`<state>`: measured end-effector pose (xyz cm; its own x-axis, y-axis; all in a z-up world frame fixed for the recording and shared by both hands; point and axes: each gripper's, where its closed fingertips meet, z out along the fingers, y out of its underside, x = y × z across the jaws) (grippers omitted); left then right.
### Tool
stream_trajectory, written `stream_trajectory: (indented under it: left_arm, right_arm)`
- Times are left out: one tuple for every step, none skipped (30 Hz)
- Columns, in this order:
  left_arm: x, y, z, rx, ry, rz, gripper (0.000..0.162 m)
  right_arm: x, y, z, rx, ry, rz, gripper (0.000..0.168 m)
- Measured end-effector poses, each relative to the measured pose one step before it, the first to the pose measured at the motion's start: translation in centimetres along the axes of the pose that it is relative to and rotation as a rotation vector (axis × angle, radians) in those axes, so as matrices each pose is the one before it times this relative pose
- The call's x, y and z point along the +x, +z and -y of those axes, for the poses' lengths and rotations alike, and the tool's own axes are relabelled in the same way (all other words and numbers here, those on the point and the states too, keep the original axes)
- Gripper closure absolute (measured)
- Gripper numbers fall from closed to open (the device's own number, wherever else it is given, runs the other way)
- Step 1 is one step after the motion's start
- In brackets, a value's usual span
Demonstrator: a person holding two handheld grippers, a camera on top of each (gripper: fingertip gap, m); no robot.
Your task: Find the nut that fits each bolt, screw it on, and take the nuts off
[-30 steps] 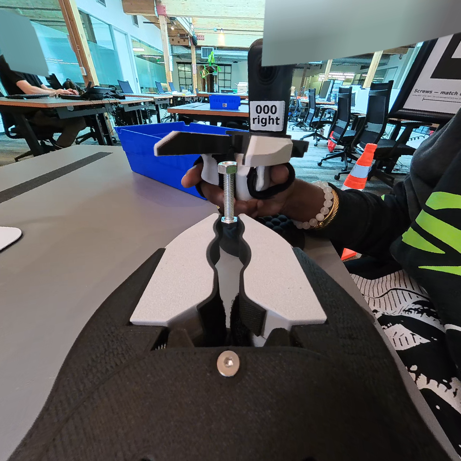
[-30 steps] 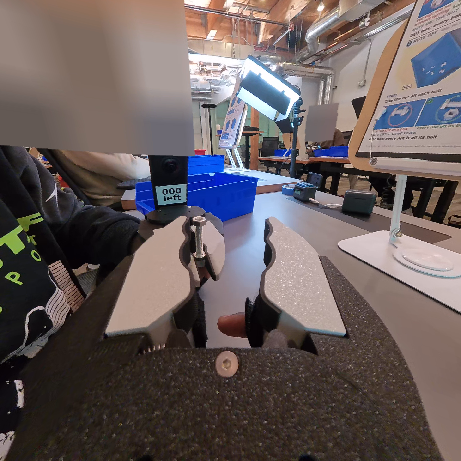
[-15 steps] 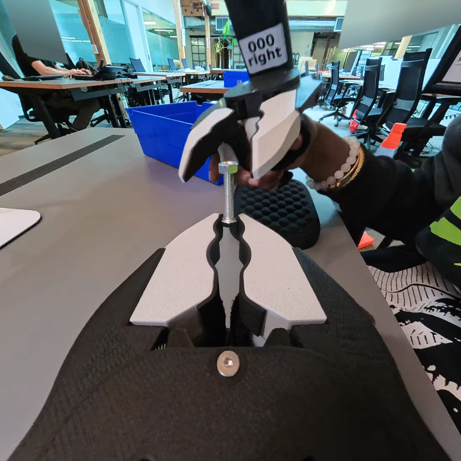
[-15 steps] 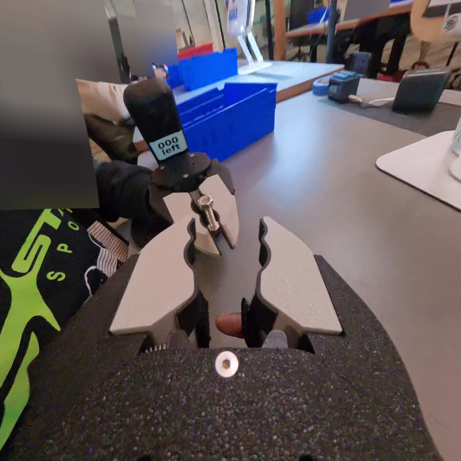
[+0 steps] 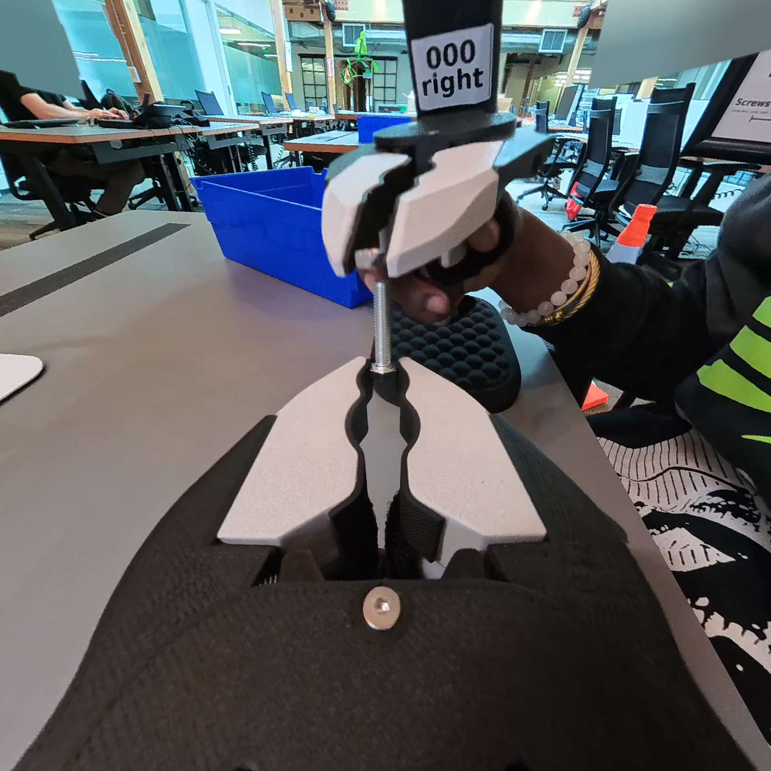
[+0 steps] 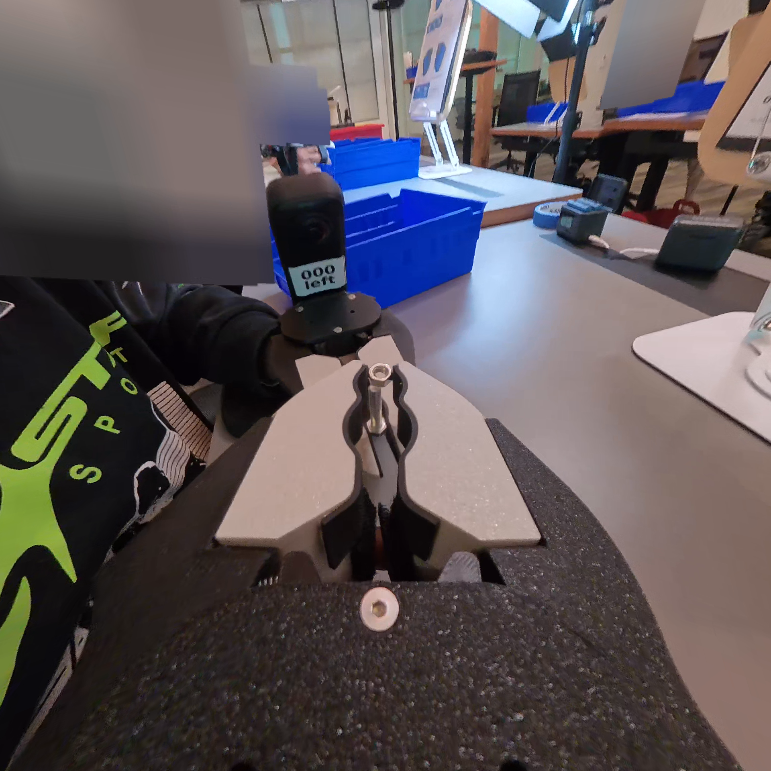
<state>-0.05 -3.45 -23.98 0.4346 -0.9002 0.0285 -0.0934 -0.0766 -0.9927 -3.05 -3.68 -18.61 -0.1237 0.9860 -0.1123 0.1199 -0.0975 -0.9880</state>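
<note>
A silver bolt (image 5: 381, 321) stands upright above the grey table (image 5: 146, 354). My left gripper (image 5: 381, 367) is shut on the small nut (image 5: 381, 369) at the bolt's lower end. My right gripper (image 5: 371, 263) comes down from above and is shut on the bolt's hex head. In the right wrist view the right gripper (image 6: 379, 371) holds the head between its tips. The bolt shaft (image 6: 375, 402) runs down to the nut (image 6: 376, 426). One of the left gripper's fingers (image 6: 317, 369) shows just behind.
A blue bin (image 5: 271, 225) stands on the table behind the grippers; it also shows in the right wrist view (image 6: 417, 246). A black honeycomb pad (image 5: 454, 354) lies near the table's right edge. A white stand base (image 6: 701, 363) and small devices (image 6: 701, 250) sit to the right. The left gripper's tips are roughly 5 cm from the right gripper's.
My right gripper was open beside the bolt. It has swung over the top, tilted down and shut on the bolt head. The left gripper has kept its hold on the nut.
</note>
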Motion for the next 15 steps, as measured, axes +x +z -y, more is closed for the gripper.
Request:
stream_trajectory:
  left_arm:
    - [0.126, 0.046, -0.078, -0.0042, 0.0041, -0.0059, 0.152]
    - [0.068, 0.031, -0.041, -0.0028, 0.0018, -0.0036, 0.152]
    - [-0.021, 0.005, -0.002, 0.0006, -0.0014, 0.0006, 0.152]
    - [-0.054, -0.033, 0.048, 0.0033, -0.0041, 0.0010, 0.152]
    - [-0.065, -0.065, 0.085, 0.0058, -0.0058, 0.0018, 0.152]
    - [-0.099, -0.063, 0.098, 0.0067, -0.0061, 0.0036, 0.152]
    - [-0.097, -0.049, 0.090, 0.0067, -0.0068, 0.0034, 0.152]
    - [-0.096, -0.032, 0.085, 0.0060, -0.0075, 0.0037, 0.152]
    - [-0.083, -0.022, 0.070, 0.0047, -0.0054, 0.0039, 0.152]
    - [-0.032, -0.026, 0.057, 0.0040, 0.0000, 0.0022, 0.152]
    - [0.002, -0.022, 0.085, 0.0048, 0.0028, 0.0015, 0.152]
    - [0.011, -0.024, 0.125, 0.0071, 0.0009, 0.0013, 0.152]
    - [-0.022, -0.013, 0.117, 0.0078, -0.0026, 0.0014, 0.152]
    - [-0.032, -0.016, 0.072, 0.0048, -0.0047, 0.0006, 0.152]
    - [-0.049, 0.005, 0.010, 0.0012, -0.0050, 0.0003, 0.152]
  right_arm:
    - [-0.122, -0.232, 0.566, 0.0350, -0.0081, 0.0039, 0.157]
    - [-0.073, -0.320, 0.687, 0.0403, -0.0067, 0.0009, 0.157]
    - [0.058, -0.433, 0.680, 0.0335, -0.0059, -0.0091, 0.157]
    - [0.241, -0.582, 0.657, 0.0234, -0.0114, -0.0241, 0.157]
    - [0.539, -0.811, 0.614, 0.0122, -0.0192, -0.0434, 0.157]
    - [0.906, -1.058, 0.571, 0.0008, -0.0235, -0.0637, 0.157]
    - [1.362, -1.285, 0.517, -0.0083, -0.0241, -0.0849, 0.157]
    - [1.842, -1.493, 0.390, -0.0193, -0.0253, -0.1042, 0.157]
    - [2.309, -1.630, 0.195, -0.0330, -0.0280, -0.1194, 0.157]
    - [2.781, -1.712, -0.086, -0.0438, -0.0267, -0.1338, 0.157]
    - [3.152, -1.647, -0.394, -0.0506, -0.0146, -0.1418, 0.157]
    - [3.168, -1.378, -0.708, -0.0561, 0.0050, -0.1308, 0.157]
    - [2.896, -0.982, -1.048, -0.0643, 0.0199, -0.1084, 0.157]
    - [2.560, -0.573, -1.325, -0.0713, 0.0233, -0.0912, 0.157]
    - [2.111, -0.184, -1.486, -0.0721, 0.0198, -0.0729, 0.157]
